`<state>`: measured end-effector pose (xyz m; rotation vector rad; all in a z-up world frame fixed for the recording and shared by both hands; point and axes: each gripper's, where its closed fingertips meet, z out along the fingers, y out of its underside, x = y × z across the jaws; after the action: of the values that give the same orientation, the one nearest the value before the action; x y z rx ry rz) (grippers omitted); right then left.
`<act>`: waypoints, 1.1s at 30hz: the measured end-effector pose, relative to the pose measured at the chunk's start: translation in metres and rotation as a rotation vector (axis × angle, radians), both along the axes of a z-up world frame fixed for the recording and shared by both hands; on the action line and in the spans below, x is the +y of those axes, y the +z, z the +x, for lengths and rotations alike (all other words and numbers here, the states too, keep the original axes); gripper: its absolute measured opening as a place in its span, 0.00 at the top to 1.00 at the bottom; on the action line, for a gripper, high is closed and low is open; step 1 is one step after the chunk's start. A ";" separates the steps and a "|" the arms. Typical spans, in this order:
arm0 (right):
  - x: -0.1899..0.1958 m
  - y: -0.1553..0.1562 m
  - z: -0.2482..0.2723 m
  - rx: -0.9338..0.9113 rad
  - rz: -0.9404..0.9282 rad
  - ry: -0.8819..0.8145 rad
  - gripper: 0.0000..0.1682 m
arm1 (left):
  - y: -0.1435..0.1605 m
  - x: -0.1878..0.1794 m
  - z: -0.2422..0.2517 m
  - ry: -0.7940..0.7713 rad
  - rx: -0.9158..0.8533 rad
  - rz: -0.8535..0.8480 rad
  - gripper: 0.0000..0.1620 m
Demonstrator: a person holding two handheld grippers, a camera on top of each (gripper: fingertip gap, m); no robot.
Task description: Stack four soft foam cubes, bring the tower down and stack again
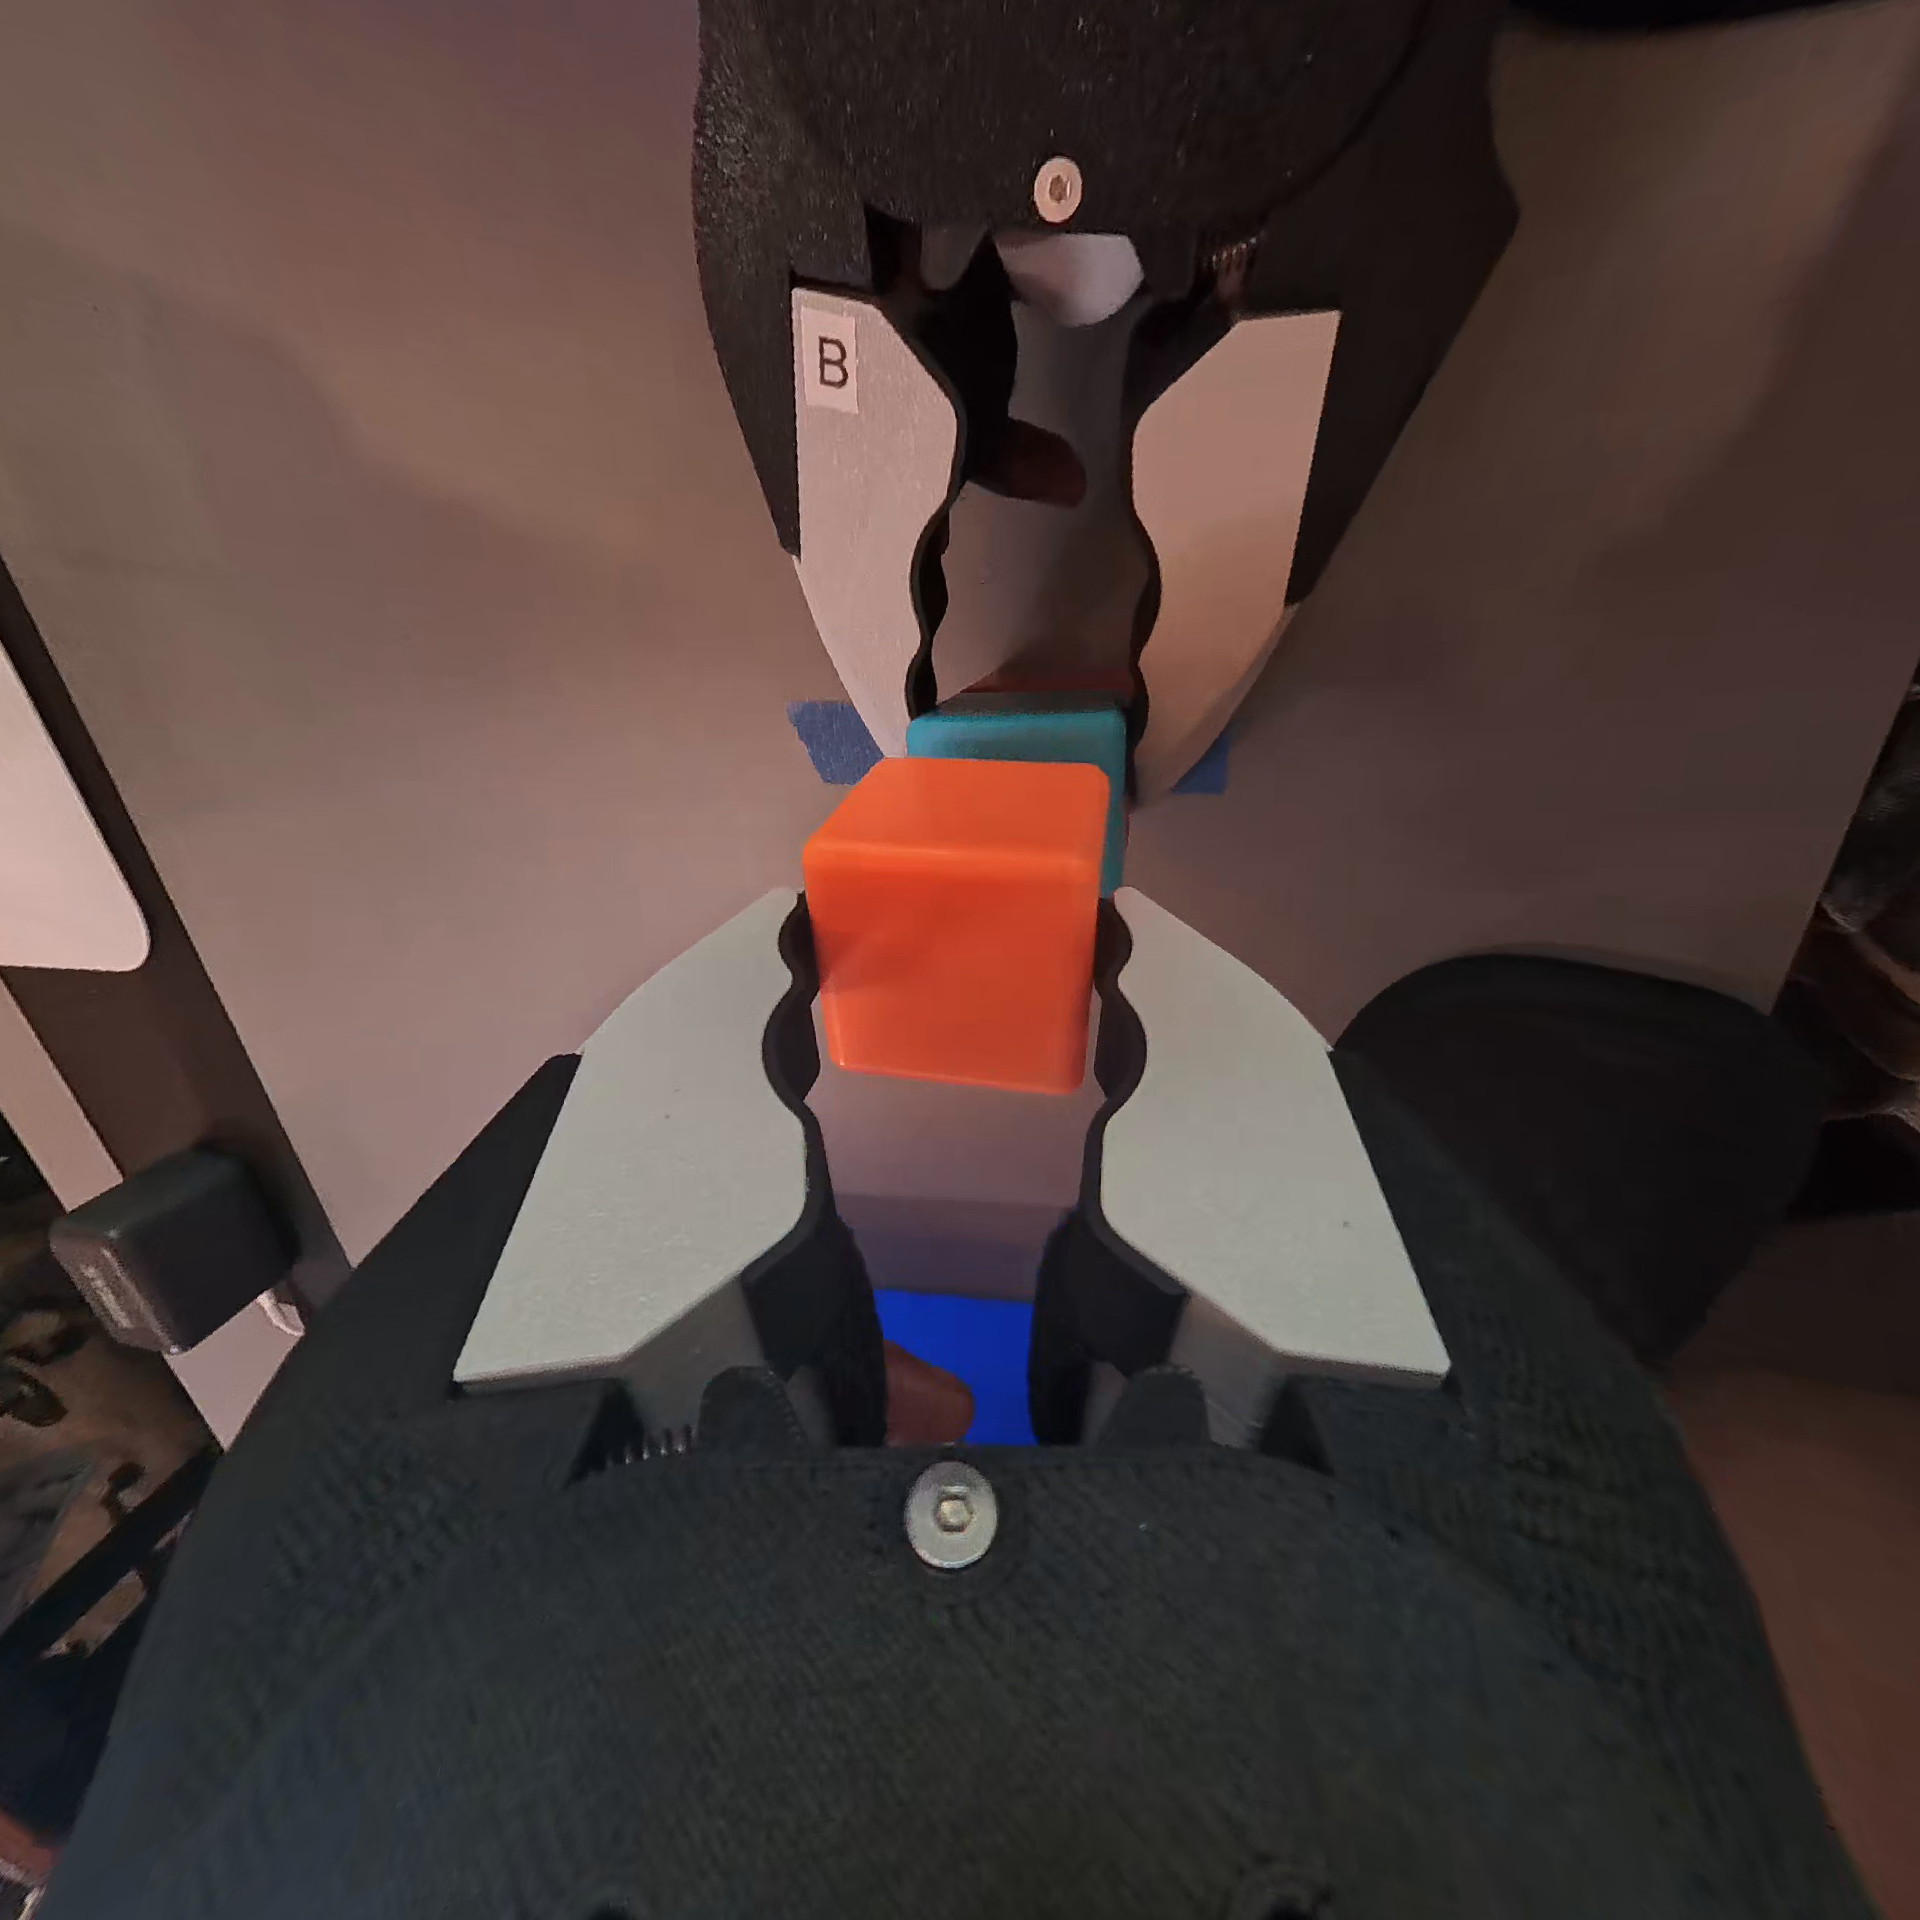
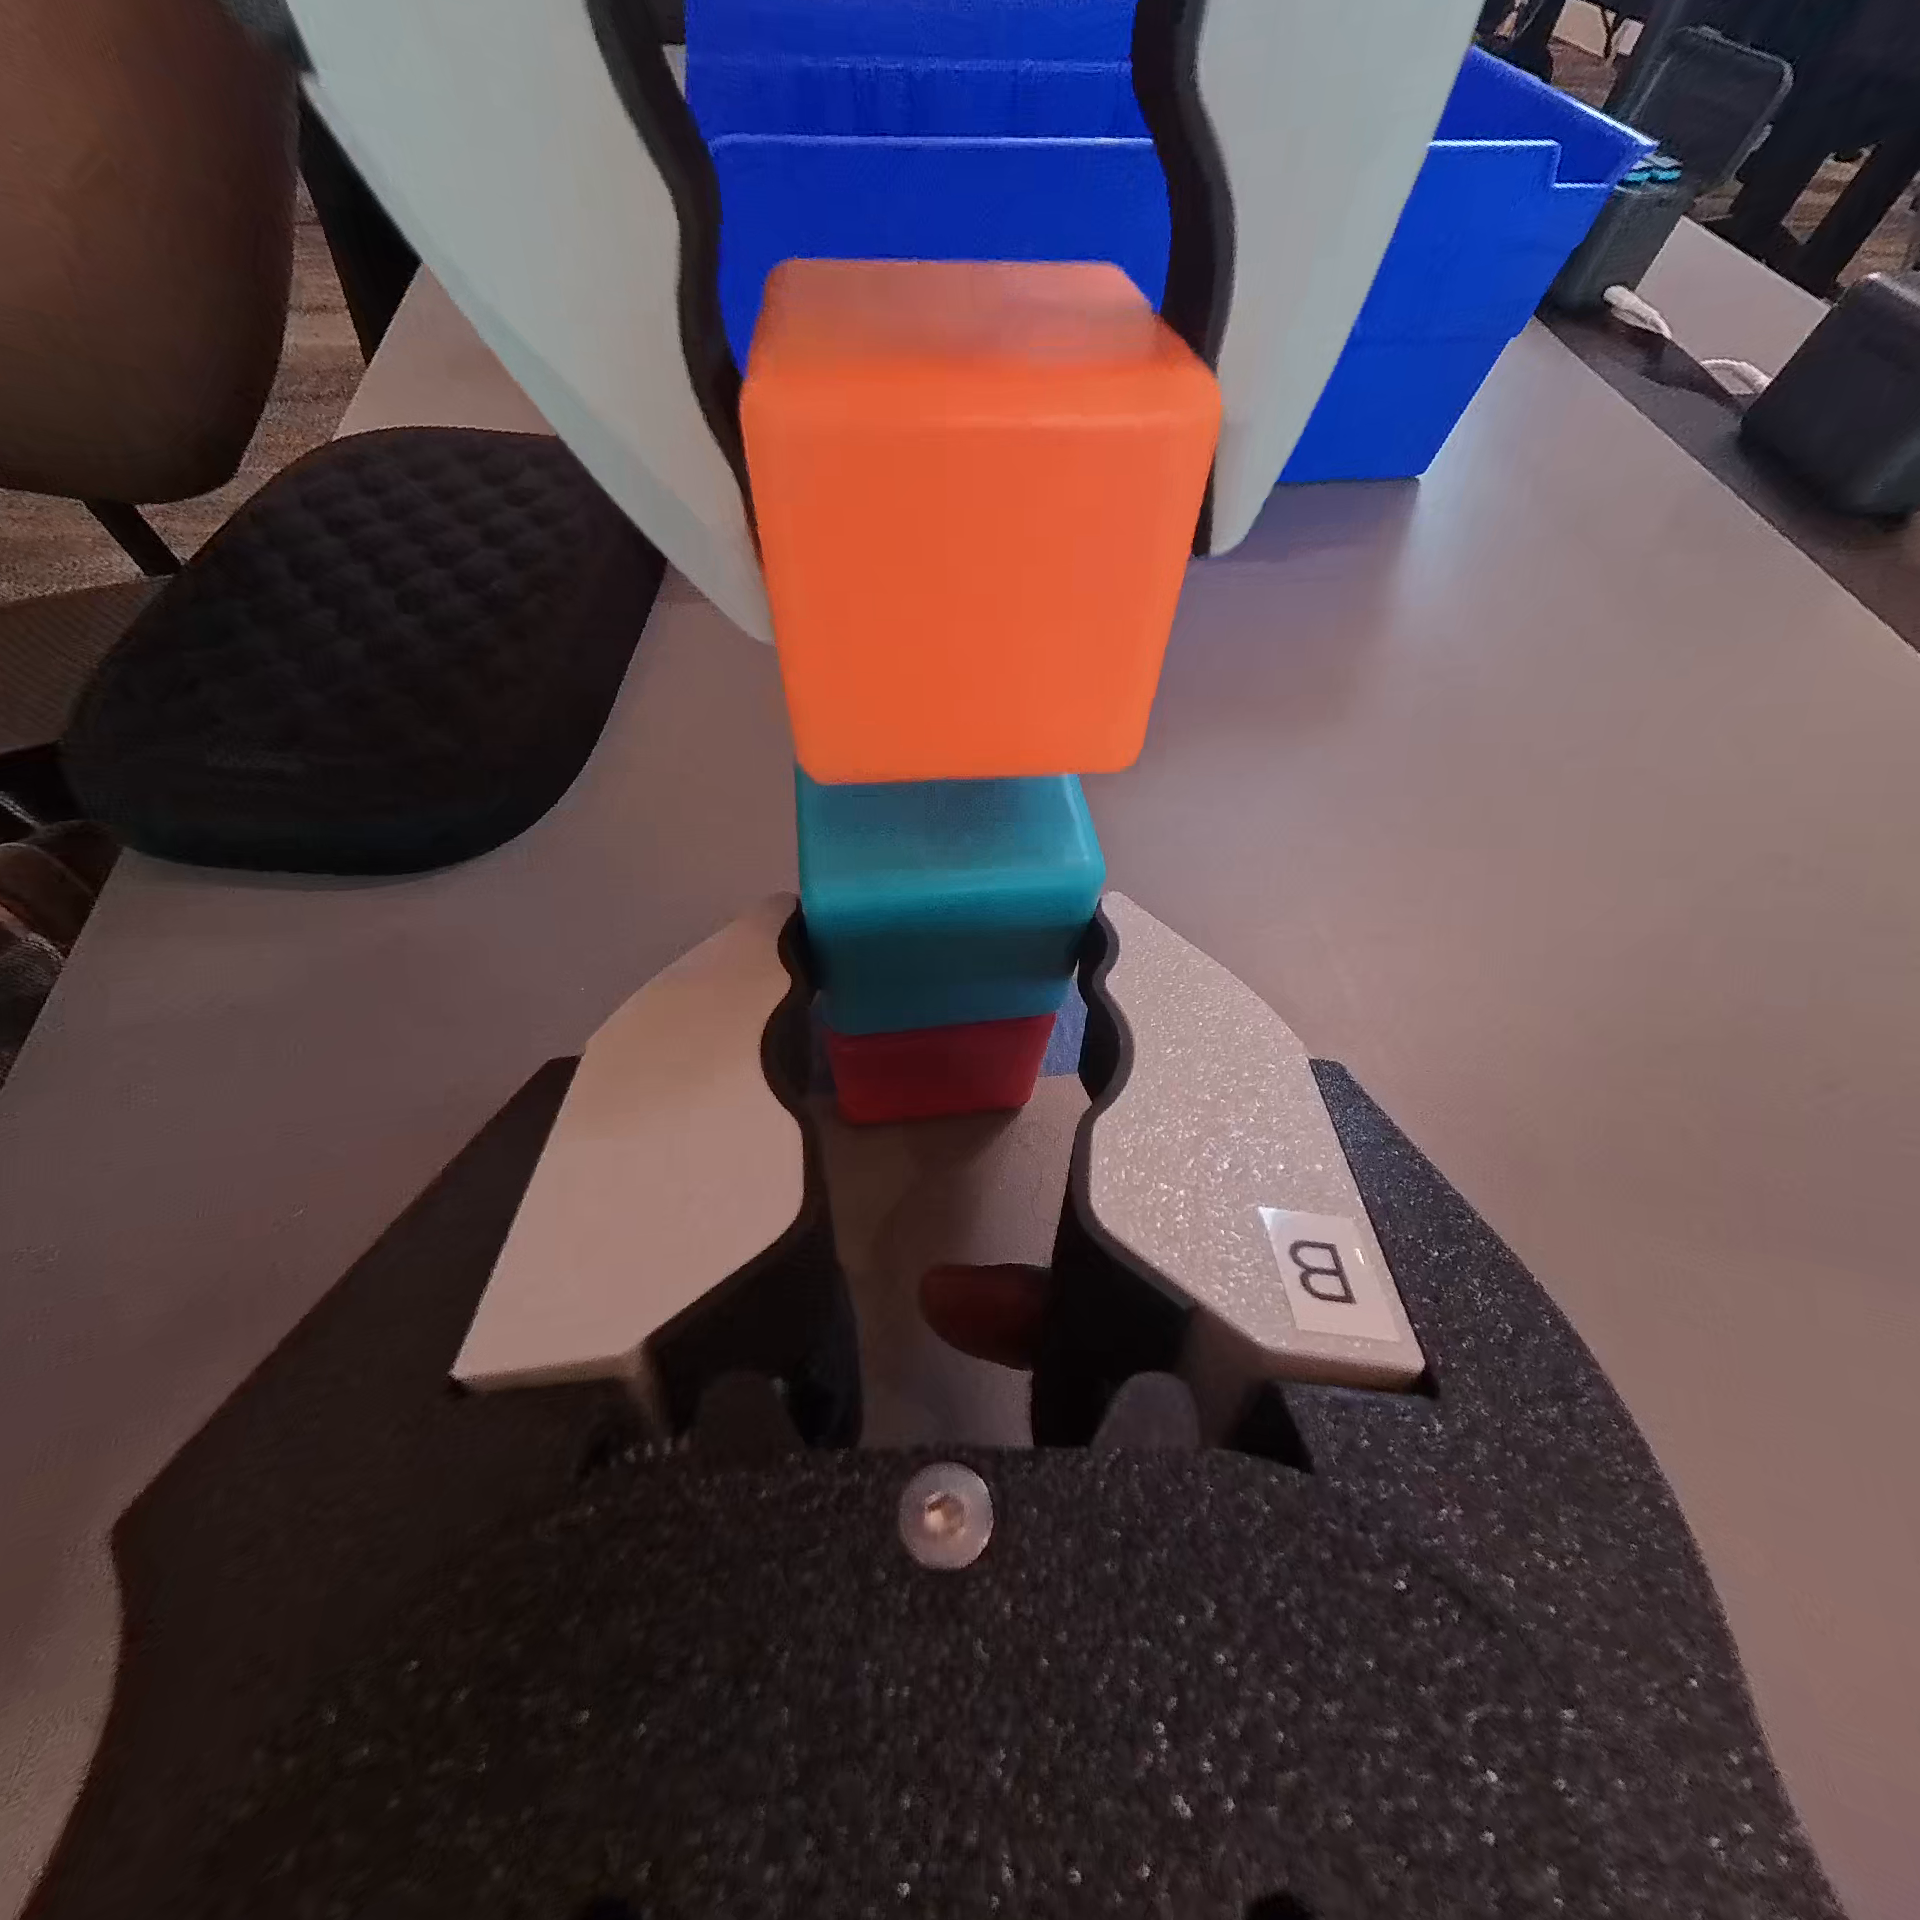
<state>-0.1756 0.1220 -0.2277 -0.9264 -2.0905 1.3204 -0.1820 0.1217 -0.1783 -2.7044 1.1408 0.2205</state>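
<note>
On the grey tabletop (image 2: 1455, 831), well in from its edges, a three-cube tower in progress.

Item 1: red cube (image 2: 940, 1070), base of the tower, resting on the tabletop.

Item 2: teal cube (image 2: 945, 904), seated on the red one. The right gripper (image 2: 945, 956) has its jaws narrowed against the teal cube's two sides, apparently steadying the stack.

Item 3: orange cube (image 2: 977, 540), pinched between the jaws of the left gripper (image 1: 951, 977), held at or just above the teal cube's top and overhanging slightly; whether it already rests there cannot be told.

Item 4: fourth cube, not visible in either view.

Also present: strips of blue tape (image 1: 831, 738) on the tabletop beside the tower; blue bin (image 2: 1455, 312) toward the far edge; black padded chair seat (image 2: 353, 644) past the tabletop's side edge.

Handling note: foam should be light, compressible and fairly grippy, not fragile. Best held on two opposite flat faces at mid-height with gentle pressure; a hard squeeze would likely deform a cube, which could spring and shift the tower on release.
</note>
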 end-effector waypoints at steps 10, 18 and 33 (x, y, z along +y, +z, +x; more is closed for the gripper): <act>0.000 0.000 0.000 -0.002 -0.001 0.001 0.71 | -0.008 0.002 0.005 0.017 -0.011 -0.030 0.68; 0.001 0.014 0.000 0.015 -0.062 -0.011 0.64 | -0.008 0.002 0.005 0.032 -0.035 -0.011 0.68; 0.002 0.037 0.000 0.128 -0.083 -0.034 0.72 | 0.021 0.000 -0.020 0.122 -0.163 0.279 0.47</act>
<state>-0.1754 0.1239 -0.1912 -0.8840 -1.9285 1.4190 -0.2016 0.1215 -0.1578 -2.4939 0.8323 0.1603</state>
